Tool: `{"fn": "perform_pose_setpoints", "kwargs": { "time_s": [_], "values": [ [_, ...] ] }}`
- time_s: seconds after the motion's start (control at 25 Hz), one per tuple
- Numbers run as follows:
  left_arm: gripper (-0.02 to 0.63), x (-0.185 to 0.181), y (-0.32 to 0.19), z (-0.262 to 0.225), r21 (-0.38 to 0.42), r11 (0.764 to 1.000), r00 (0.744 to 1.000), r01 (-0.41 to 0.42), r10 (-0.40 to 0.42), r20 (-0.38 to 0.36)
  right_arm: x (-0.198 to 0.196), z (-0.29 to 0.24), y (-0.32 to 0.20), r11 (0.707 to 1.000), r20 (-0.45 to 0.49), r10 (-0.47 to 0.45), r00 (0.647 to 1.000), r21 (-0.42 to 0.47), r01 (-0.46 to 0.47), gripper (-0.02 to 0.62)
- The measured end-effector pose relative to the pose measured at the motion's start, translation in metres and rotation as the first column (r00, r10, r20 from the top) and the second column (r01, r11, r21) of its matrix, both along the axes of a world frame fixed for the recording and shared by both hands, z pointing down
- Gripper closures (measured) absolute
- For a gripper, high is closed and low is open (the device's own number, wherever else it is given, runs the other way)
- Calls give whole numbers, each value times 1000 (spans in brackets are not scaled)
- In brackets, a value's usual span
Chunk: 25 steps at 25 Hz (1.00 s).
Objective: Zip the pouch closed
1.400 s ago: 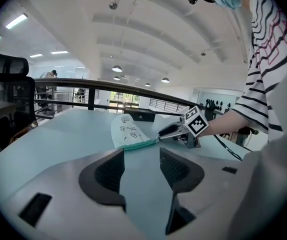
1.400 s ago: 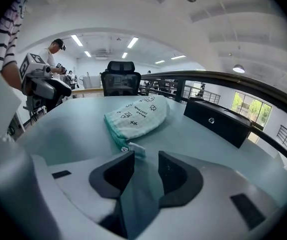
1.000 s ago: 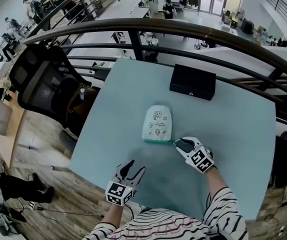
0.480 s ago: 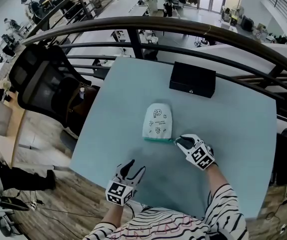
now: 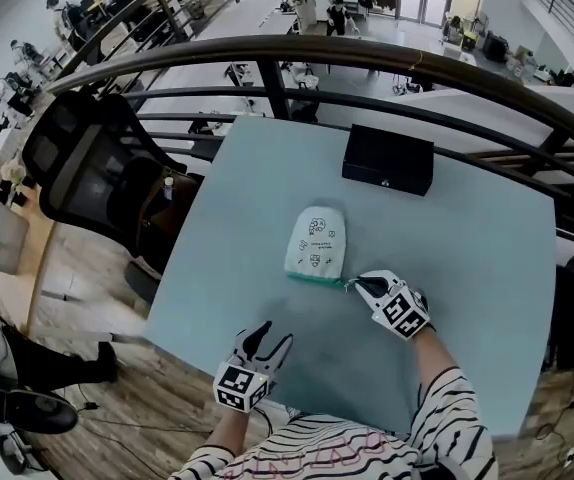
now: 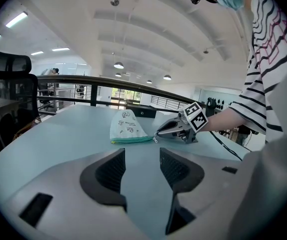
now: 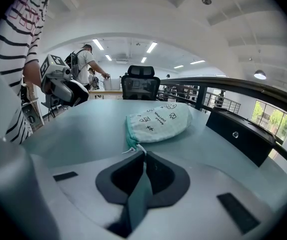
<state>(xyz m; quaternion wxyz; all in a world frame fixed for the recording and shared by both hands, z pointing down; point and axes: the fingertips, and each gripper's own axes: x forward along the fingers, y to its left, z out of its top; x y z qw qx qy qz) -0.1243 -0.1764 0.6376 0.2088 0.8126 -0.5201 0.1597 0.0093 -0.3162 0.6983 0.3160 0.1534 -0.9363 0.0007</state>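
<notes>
Now the right gripper (image 5: 360,285) is seen with its jaws drawn almost together. They have just been closing, and the white zip pull (image 7: 135,149) at the pouch's near corner is pinched between their tips. The pouch (image 5: 316,244) is laid flat on the desk (image 5: 467,258), directly ahead of this gripper and slightly to its left, and is joined to it only through the pull. Its teal zip edge (image 5: 312,280) is turned toward the gripper, while its rounded white end, printed with small drawings, is pointed away.

The left gripper (image 5: 273,340) is held low over the near part of the desk, behind the right gripper and to its left, and well apart from the pouch. Its jaws are spread wide, and only bare desk is seen between them. From this gripper the pouch is found ahead, with the right gripper just to the pouch's right.

A black box (image 5: 387,161) is set beyond the pouch, farther ahead of the right gripper, near the desk's far edge. An office chair (image 5: 87,168) is placed off the desk's left side, ahead of the left gripper and to its left. A dark curved railing (image 5: 267,53) is seen beyond the desk. Behind both grippers, a striped sleeve (image 5: 447,418) is visible.
</notes>
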Motion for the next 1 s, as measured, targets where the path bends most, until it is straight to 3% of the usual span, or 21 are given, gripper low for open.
{"fn": "perform_pose_setpoints", "kwargs": {
  "time_s": [0.4, 1.0],
  "values": [
    [391, 13, -12, -10, 44, 998, 998, -54, 54, -9, -18, -32, 30, 976, 136, 123, 983, -196, -95, 568],
    [391, 50, -33, -16, 90, 967, 970, -239, 243, -25, -40, -83, 89, 952, 176, 224, 959, -252, -176, 568]
  ]
}}
